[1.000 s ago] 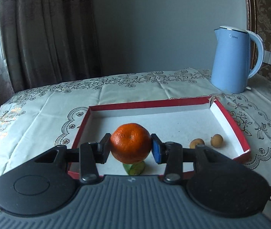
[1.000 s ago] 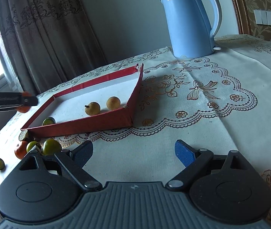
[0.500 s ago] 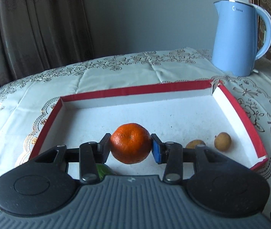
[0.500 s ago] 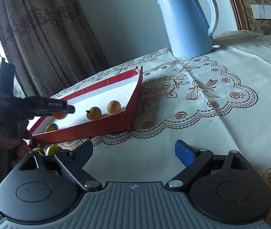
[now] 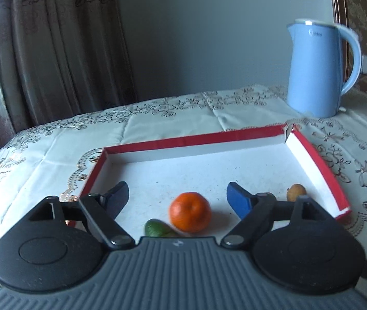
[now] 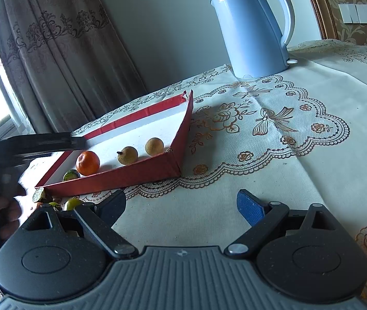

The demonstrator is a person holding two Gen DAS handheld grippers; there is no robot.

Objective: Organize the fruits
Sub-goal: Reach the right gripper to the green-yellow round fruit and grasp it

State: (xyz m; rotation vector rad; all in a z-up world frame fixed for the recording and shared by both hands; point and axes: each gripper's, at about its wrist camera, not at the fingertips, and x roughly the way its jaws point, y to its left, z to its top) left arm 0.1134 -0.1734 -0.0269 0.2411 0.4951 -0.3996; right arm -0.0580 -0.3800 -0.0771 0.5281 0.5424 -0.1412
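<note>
The left gripper (image 5: 177, 197) hovers over the near part of the red-rimmed tray (image 5: 191, 139), its jaws opening and well clear of the orange (image 5: 190, 212), which lies between them on the white tray floor, touched by neither pad; a green fruit (image 5: 156, 228) lies just beside the orange at the near edge, partly hidden by the gripper body; a small brown fruit (image 5: 296, 191) shows near the tray's right wall, half covered by the right finger; from the right wrist view that brown fruit (image 6: 127, 155) has a second one (image 6: 154, 146) just beside it in the near corner; a few more small green fruits (image 6: 72, 203) lie on the tablecloth (image 6: 312, 98) outside the tray's near wall; the right gripper (image 6: 180, 205) stands over bare cloth, jaws wide apart with nothing between them; a blue kettle (image 6: 250, 28) stands upright beyond the tray; a hand (image 6: 0, 206) holds the left tool at the frame's left edge.
</note>
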